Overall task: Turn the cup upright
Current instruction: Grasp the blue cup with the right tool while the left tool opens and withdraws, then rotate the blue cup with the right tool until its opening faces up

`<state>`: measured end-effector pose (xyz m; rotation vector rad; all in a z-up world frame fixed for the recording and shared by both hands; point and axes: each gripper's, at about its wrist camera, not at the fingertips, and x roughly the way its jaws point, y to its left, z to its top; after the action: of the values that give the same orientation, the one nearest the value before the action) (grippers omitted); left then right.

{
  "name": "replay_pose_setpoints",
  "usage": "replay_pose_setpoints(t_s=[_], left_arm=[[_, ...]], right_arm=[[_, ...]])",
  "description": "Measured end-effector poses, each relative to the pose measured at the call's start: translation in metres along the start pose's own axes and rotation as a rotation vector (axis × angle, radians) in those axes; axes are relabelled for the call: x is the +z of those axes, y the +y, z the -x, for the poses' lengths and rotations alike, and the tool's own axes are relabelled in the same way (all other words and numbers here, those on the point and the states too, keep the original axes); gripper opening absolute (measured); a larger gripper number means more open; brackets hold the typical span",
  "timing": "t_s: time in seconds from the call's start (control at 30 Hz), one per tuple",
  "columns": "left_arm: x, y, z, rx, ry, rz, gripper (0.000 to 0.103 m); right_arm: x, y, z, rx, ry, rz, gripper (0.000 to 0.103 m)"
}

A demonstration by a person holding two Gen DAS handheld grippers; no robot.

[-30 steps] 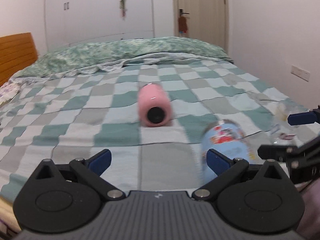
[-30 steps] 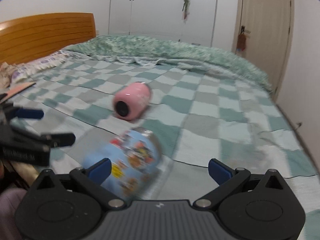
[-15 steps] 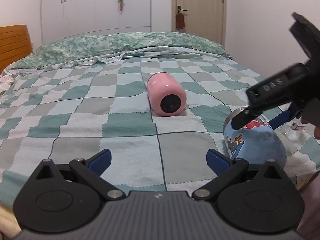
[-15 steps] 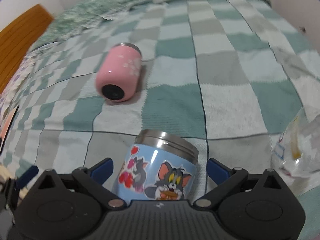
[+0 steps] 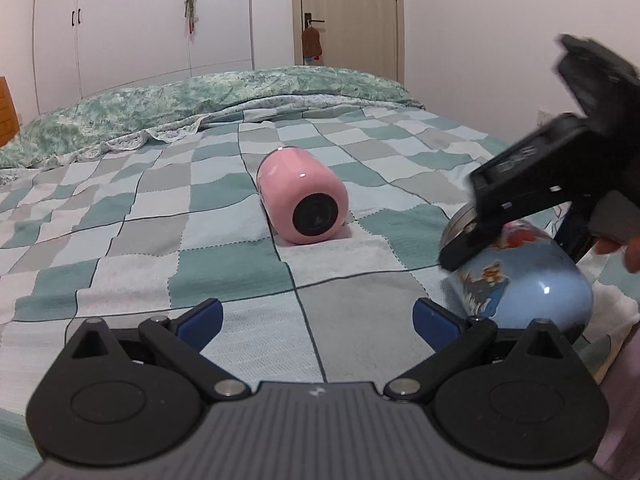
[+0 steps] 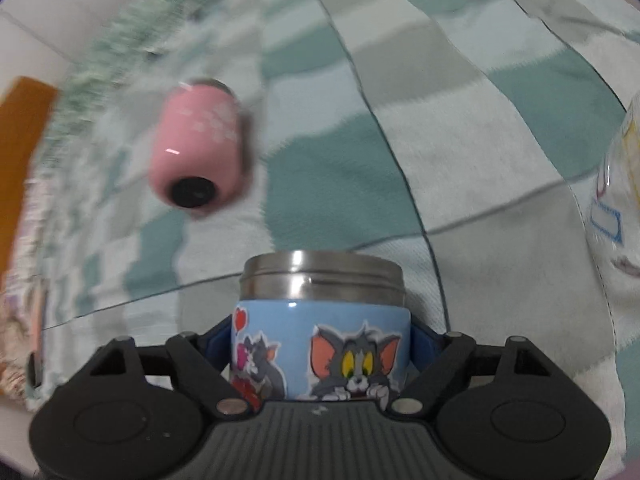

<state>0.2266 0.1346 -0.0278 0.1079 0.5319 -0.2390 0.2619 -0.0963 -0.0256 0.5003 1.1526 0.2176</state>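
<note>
A blue cartoon cup (image 6: 320, 344) with a steel rim lies on its side on the checked bedspread (image 5: 224, 264). My right gripper (image 6: 320, 340) is shut on the blue cup, one finger on each side of its body. In the left wrist view the blue cup (image 5: 524, 280) sits at the right with the right gripper (image 5: 516, 216) over it. A pink cup (image 5: 304, 208) lies on its side mid-bed, black base towards me; it also shows in the right wrist view (image 6: 196, 148). My left gripper (image 5: 316, 316) is open and empty, low over the bed.
A clear plastic cup (image 6: 620, 200) lies at the right edge of the right wrist view. A green quilt (image 5: 200, 100) is bunched at the far end of the bed. Wardrobes (image 5: 132, 20) and a door (image 5: 348, 16) stand behind.
My right gripper has come down over the blue cup and closed on its body. The left gripper has stayed open and nearly still. The pink cup has not moved.
</note>
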Motion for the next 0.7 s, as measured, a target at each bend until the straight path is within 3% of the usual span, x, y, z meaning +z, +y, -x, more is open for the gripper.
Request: replay_pose_setpoints(t_s=[0.1,0.2,0.3,0.4,0.53,0.7], left_arm=[[-0.002,0.003,0.005,0.001,-0.01,0.021,0.103],[-0.003,0.004,0.012,0.005,-0.024,0.042,0.103],[-0.001,0.002,0.021,0.013,-0.043,0.053,0.103],[0.001,-0.003,0.03,0.02,-0.056,0.055,0.103],[0.003,-0.012,0.036,0.027,-0.07,0.065,0.103],[0.001,-0.021,0.039,0.026,-0.067,0.087,0.103]], right_arm=[[-0.016,-0.001,0.033,0.07,-0.128,0.102,0.083],[-0.045,0.006,0.071,0.09,-0.353,0.294,0.083],[-0.067,0.012,0.093,0.065,-0.55,0.433,0.083],[-0.075,0.018,0.102,-0.006,-0.682,0.534,0.083],[-0.068,0.021,0.096,-0.073,-0.771,0.587,0.083],[-0.051,-0.006,0.031,-0.168,-0.667,0.559,0.083]])
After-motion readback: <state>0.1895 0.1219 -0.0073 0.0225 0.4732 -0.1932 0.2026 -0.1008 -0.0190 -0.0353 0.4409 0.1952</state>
